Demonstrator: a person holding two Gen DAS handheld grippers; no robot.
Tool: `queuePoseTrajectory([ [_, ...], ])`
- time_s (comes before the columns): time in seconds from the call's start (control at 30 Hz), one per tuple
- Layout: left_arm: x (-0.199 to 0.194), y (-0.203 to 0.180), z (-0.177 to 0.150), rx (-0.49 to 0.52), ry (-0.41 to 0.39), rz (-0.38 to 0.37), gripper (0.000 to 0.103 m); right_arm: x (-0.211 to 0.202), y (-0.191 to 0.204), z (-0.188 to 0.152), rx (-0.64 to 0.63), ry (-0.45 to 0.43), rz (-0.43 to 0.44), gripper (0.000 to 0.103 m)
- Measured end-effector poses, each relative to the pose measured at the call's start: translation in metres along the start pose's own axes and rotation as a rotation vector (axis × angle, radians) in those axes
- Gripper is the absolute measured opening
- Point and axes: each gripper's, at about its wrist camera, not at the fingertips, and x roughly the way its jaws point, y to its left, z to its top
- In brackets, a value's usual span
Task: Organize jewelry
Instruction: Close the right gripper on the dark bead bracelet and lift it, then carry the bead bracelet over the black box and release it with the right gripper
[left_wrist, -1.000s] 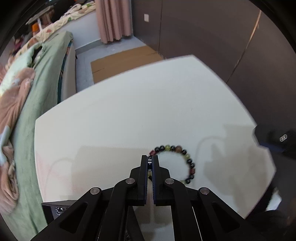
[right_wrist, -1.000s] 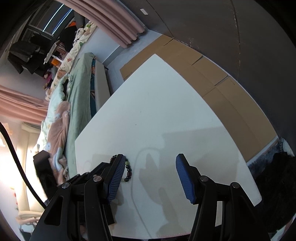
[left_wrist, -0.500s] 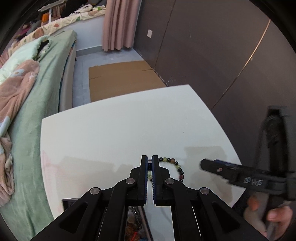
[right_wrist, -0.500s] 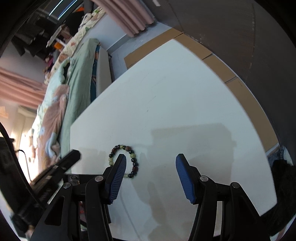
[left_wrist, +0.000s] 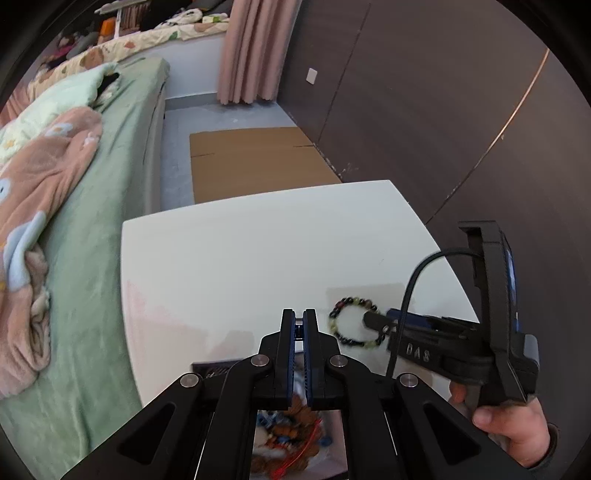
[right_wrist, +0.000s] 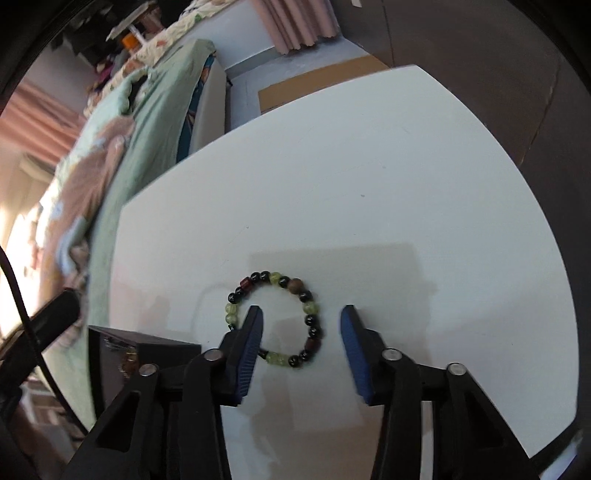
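Centrally on the white counter, far from edges, the bracelet lies between the closing, non-gripping right gripper; only the left view shows the empty, fully closed left gripper.

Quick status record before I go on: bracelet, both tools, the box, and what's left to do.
bracelet: beaded bracelet lying flat on the white table, not lifted
right tool: right tool low over the bracelet, jaws closing; one finger inside the loop, one outside it, pads not yet pressing
left tool: left tool shut, empty, beside the bracelet
box: dark box at the table's near edge, contents unclear
remaining: grip the bracelet and move it
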Motion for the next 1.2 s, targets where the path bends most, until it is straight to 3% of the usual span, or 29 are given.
queuePoseTrajectory([
  [0.03,-0.002,0.004,-0.002,-0.006,0.002,0.000,0.003,0.002,0.000,-0.001,0.017,0.014,0.006,0.014],
  [0.07,-0.003,0.007,-0.003,-0.010,0.005,0.000,0.003,0.003,0.000,-0.001,0.027,0.023,0.010,0.010],
  [0.23,-0.015,0.021,-0.010,-0.038,0.014,-0.048,0.003,-0.013,0.004,-0.003,0.056,-0.020,0.092,0.010],
  [0.43,-0.026,0.022,-0.015,-0.037,0.038,-0.125,0.005,-0.054,0.022,-0.009,0.017,-0.129,0.117,0.010],
  [0.47,-0.027,0.021,-0.016,-0.036,0.049,-0.134,0.009,-0.061,0.025,-0.010,0.013,-0.142,0.120,0.010],
  [0.53,-0.028,0.023,-0.018,-0.039,0.063,-0.140,0.029,-0.073,0.030,-0.012,0.005,-0.165,0.126,0.010],
  [0.57,-0.029,0.023,-0.018,-0.044,0.064,-0.143,0.048,-0.077,0.033,-0.014,0.002,-0.176,0.128,0.010],
  [0.6,-0.032,0.024,-0.019,-0.051,0.056,-0.146,0.061,-0.081,0.034,-0.014,0.001,-0.185,0.130,0.010],
  [0.63,-0.034,0.026,-0.019,-0.059,0.047,-0.149,0.064,-0.086,0.036,-0.015,0.002,-0.198,0.137,0.010],
  [0.77,-0.046,0.036,-0.019,-0.099,0.015,-0.163,0.066,-0.099,0.046,-0.018,0.000,-0.232,0.165,0.010],
  [1.07,-0.071,0.054,-0.020,-0.169,-0.037,-0.118,0.066,-0.128,0.084,-0.036,-0.070,-0.273,0.236,0.010],
  [1.2,-0.081,0.057,-0.022,-0.180,-0.053,-0.111,0.066,-0.126,0.096,-0.043,-0.099,-0.237,0.250,0.010],
])
